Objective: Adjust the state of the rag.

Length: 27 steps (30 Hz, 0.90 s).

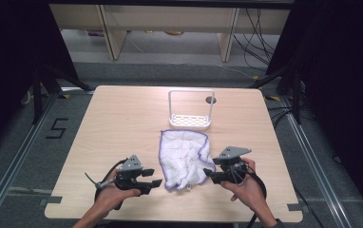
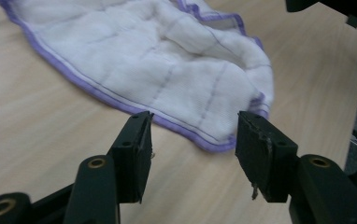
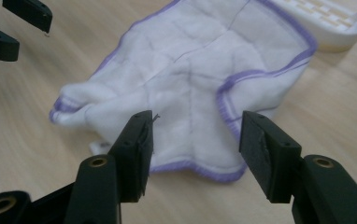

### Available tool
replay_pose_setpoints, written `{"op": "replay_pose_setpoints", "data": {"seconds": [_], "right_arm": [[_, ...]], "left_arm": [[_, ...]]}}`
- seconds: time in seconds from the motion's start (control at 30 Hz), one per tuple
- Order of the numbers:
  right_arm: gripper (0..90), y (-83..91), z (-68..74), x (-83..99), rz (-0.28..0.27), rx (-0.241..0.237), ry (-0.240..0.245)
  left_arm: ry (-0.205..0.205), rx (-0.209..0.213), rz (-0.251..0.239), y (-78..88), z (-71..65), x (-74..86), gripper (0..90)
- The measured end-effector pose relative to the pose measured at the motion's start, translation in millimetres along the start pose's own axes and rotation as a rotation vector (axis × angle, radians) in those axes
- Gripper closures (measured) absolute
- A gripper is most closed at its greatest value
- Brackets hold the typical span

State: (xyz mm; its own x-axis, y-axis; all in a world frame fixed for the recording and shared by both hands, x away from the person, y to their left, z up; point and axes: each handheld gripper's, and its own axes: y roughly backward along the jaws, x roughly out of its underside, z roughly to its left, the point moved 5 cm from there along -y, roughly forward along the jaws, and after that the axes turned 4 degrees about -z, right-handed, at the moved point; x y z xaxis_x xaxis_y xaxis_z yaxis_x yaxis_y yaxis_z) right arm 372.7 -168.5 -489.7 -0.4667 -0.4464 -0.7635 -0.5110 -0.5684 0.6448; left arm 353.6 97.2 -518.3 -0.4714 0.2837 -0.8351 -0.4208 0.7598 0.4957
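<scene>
White cloth with purple hem (image 1: 184, 159) rumpled on the desk (image 1: 122, 118), just in front of the white wire-framed rack (image 1: 191, 111); part folded over itself along the right edge. Left hand-held gripper (image 1: 155, 178) just left of the cloth's near corner, jaws apart with nothing between them, hem lying just ahead of the tips. Right hand-held gripper (image 1: 209, 175) just right of the cloth's near edge, jaws likewise spread and empty, poised over the doubled-up fold. Likely risks: pinching two layers at once where the cloth is bunched, so no clean spread or fold; catching only the thin hem and losing it on the lift; tips scraping the desk if brought too low; uneven pull between the two sides dragging the cloth askew. Rack close behind the cloth, so any forward drag could push fabric against its base. Round dark hole (image 1: 211, 100) in the desk beside the rack's right post. Otherwise nothing between grippers and cloth.
</scene>
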Motion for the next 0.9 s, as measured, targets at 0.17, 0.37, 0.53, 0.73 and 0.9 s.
{"op": "replay_pose_setpoints", "data": {"seconds": [0.17,0.37,0.53,0.73,0.9], "right_arm": [[47.0,-10.4,14.8,16.6,0.051,-0.024,0.029],[50.1,-30.6,15.9,24.5,0.082,-0.012,0.062],[79.8,-47.0,3.7,24.9,0.112,0.014,0.124],[86.5,-35.5,-2.9,19.0,0.099,-0.002,0.131],[86.8,-7.7,-18.6,14.9,0.042,0.003,0.082]], "left_arm": [[-0.058,0.021,0.052,-17.3,-13.3,6.1,47.6],[-0.120,0.003,0.064,-35.5,-14.8,3.7,57.4],[-0.189,-0.002,0.106,-48.7,-12.6,4.3,79.1],[-0.172,0.001,0.087,-44.1,-9.3,2.2,87.7],[-0.175,-0.006,0.057,-20.8,-4.1,-4.8,87.9]]}}
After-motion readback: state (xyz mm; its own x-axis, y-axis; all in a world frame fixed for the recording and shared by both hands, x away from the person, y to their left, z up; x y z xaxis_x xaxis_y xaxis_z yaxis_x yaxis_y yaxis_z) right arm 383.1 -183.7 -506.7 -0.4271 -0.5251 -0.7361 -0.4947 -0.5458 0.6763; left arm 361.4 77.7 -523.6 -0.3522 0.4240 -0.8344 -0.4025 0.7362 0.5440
